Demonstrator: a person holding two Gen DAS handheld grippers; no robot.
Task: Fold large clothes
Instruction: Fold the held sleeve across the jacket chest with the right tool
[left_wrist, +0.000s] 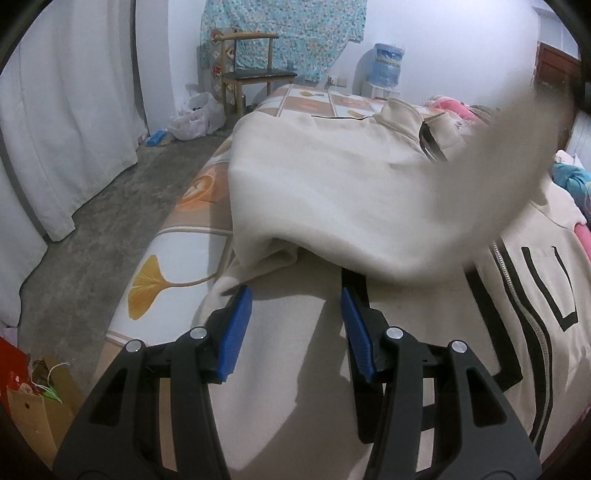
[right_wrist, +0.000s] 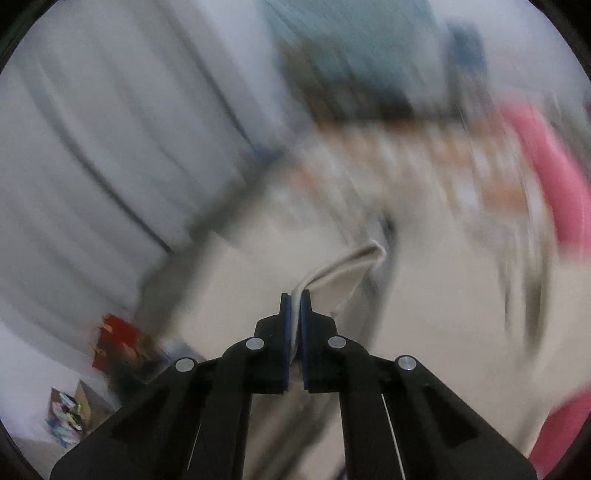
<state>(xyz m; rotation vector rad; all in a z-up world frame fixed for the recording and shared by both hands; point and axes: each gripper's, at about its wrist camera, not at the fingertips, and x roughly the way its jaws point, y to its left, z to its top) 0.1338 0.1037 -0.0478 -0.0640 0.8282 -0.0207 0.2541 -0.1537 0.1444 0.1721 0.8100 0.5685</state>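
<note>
Where the left wrist looks down, a blurred grey sweep of cloth (left_wrist: 517, 155) hides the upper right of the cream zip jacket (left_wrist: 332, 184), which lies half folded on the patterned bed (left_wrist: 173, 258). The left gripper (left_wrist: 295, 314) stands half open, its fingers (left_wrist: 236, 332) holding nothing. In the right wrist view nearly everything smears; the right gripper (right_wrist: 295, 314) pinches a cream jacket edge (right_wrist: 351, 266).
</note>
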